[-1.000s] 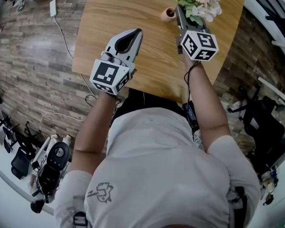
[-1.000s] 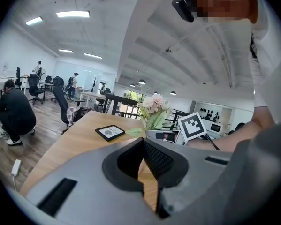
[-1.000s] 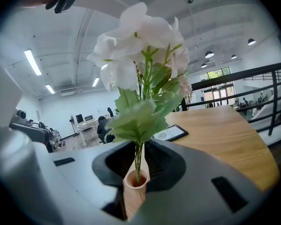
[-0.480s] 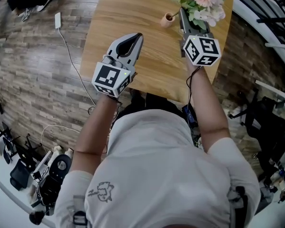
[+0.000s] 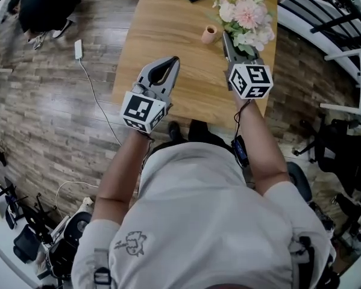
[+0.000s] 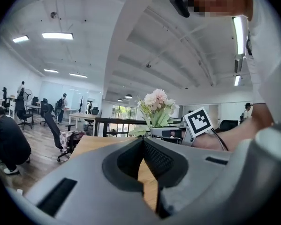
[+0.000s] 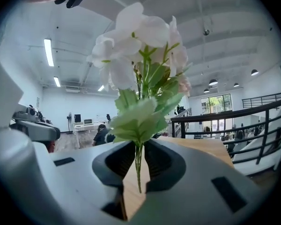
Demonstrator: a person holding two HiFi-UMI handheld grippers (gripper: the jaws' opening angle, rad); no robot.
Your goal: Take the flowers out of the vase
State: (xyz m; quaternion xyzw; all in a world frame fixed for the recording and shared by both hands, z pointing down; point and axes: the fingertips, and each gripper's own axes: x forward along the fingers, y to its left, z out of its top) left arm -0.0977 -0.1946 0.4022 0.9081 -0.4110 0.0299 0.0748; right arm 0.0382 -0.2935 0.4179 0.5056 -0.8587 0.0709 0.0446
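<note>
The right gripper [image 7: 138, 149] is pinched narrowly on the stems [image 7: 138, 172], apparently to spare the blooms. The flower bunch [image 5: 245, 18] hangs clear of the small vase [image 5: 209, 34], which stands on the worktop [image 5: 168, 17] at the gripper's ten o'clock. The left gripper [image 5: 170, 62] is closed, empty and evidently unneeded.

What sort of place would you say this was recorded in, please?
Most likely an open-plan office: desks with wheeled office chairs stand across a wide wood floor, and long strip lights run along the high ceiling.

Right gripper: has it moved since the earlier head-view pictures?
Yes. The right gripper, holding the flowers, has shifted toward the table's near edge.
</note>
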